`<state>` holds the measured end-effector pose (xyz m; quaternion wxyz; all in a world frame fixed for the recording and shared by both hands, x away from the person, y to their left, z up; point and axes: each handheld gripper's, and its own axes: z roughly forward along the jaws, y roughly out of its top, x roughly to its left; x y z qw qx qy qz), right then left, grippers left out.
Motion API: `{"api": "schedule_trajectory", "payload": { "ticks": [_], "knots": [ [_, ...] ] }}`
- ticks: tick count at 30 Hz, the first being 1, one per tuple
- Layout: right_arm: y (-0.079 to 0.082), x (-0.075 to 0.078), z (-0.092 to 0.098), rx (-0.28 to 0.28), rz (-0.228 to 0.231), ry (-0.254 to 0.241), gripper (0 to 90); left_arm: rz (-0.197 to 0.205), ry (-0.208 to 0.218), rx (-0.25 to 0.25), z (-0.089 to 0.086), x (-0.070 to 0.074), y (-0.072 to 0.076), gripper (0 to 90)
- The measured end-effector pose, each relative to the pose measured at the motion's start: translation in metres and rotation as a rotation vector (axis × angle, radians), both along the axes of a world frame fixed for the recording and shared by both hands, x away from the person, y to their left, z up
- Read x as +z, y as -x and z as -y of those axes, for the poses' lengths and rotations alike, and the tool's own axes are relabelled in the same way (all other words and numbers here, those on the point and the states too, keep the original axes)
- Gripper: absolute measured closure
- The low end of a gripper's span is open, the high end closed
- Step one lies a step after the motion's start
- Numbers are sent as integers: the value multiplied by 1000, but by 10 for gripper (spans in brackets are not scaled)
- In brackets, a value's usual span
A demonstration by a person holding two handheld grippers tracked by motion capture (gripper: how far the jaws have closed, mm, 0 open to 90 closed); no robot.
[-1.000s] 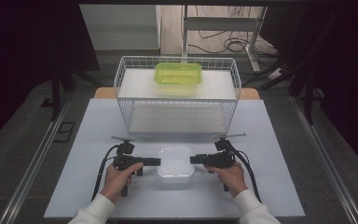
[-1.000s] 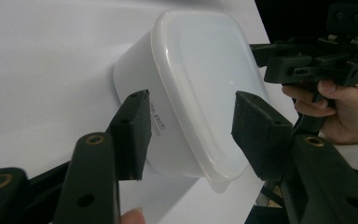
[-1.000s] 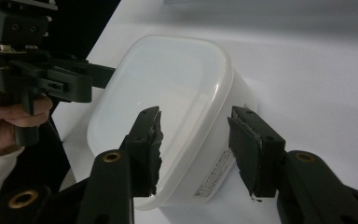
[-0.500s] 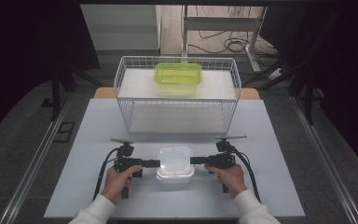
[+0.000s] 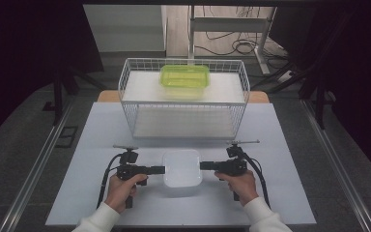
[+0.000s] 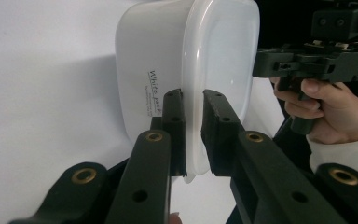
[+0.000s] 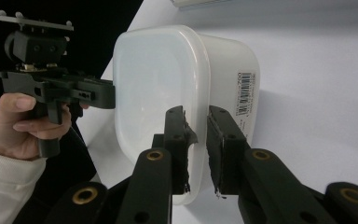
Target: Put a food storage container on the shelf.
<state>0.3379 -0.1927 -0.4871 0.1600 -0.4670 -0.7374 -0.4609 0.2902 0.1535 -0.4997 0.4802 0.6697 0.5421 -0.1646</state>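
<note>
A white lidded plastic container (image 5: pixel 182 171) sits on the white table near the front, between my two grippers. My left gripper (image 5: pixel 163 169) reaches in from the left; its jaws have just been closing and now clamp the container's lid rim (image 6: pixel 193 56). My right gripper (image 5: pixel 202 166) comes from the right, its jaws also just closing, and pinches the opposite rim (image 7: pixel 196 70). In the left gripper view my own jaws (image 6: pixel 193 100) straddle the rim, with the right gripper (image 6: pixel 307 65) beyond. In the right gripper view my jaws (image 7: pixel 196 116) do the same, with the left gripper (image 7: pixel 56 86) beyond.
A white wire basket (image 5: pixel 183 104) stands behind the container at mid table, with a green lidded container (image 5: pixel 185 80) at its back. The table top (image 5: pixel 77 193) stretches to both sides. Metal rails, cables and dark floor lie around the table.
Both pairs of jaws have narrowed onto the white container's rim. The hands and the container have stayed where they were.
</note>
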Motion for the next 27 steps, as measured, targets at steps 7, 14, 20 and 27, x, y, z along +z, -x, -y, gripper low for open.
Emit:
{"api": "schedule_trajectory", "payload": {
  "ticks": [7, 14, 20, 27],
  "knots": [
    [2, 7, -2, 6, 46, 11, 782, 46, -12, -1, 0, 7, 2, 796],
    [6, 19, -2, 22, 104, -4, 783, 84, -22, 4, -1, 18, 5, 793],
    [10, 30, -3, 34, 139, -19, 784, 123, -35, 7, -2, 30, 8, 791],
    [13, 42, -6, 34, 185, -24, 784, 162, -43, 10, -5, 44, 12, 791]
  ]
}}
